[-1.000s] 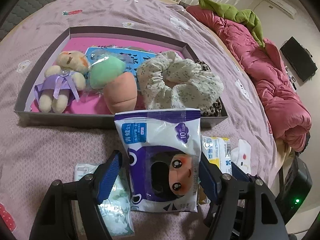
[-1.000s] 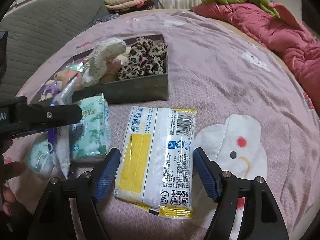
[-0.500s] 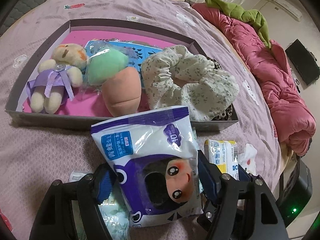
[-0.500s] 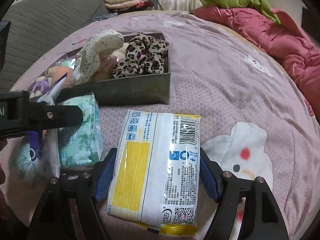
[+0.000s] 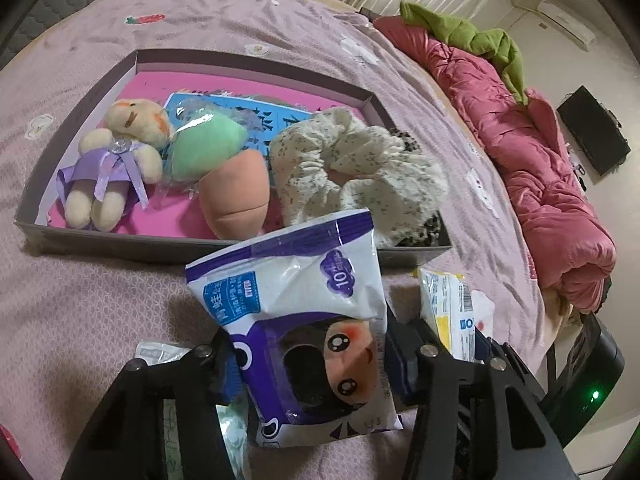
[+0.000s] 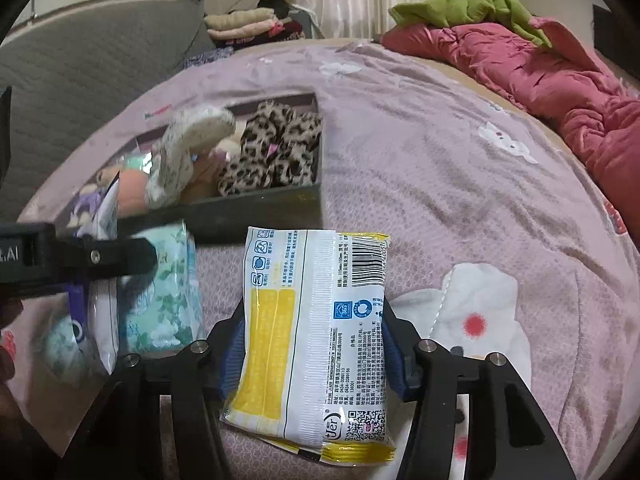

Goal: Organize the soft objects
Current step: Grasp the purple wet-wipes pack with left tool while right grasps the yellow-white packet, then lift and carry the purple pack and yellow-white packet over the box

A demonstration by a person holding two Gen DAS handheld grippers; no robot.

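My left tongs [image 5: 310, 364] have just been closing and now clench the purple-and-white tissue pack [image 5: 304, 320] by its lower sides, the blue pads pressed against both edges. The pack tilts up off the bed [image 5: 100, 300], its top edge reaching toward the near wall of the shallow box [image 5: 120, 242]. Inside that box lie a small plush bear in a purple dress [image 5: 110, 164], a plush carrot with a green top [image 5: 228, 176], a pale floral scrunchie [image 5: 360, 168] and, behind it, a leopard-print scrunchie [image 6: 276, 148].

My right tongs [image 6: 310, 354] have also just been closing and grip the yellow-and-white tissue pack [image 6: 316, 328] across its middle, pads tight on both long edges. This pack sits just in front of the box's near corner. To its left a green floral tissue pack [image 6: 168, 292] lies on the bed, beside the left tongs. A red quilt [image 6: 560, 76] is heaped along the far edge of the bed.
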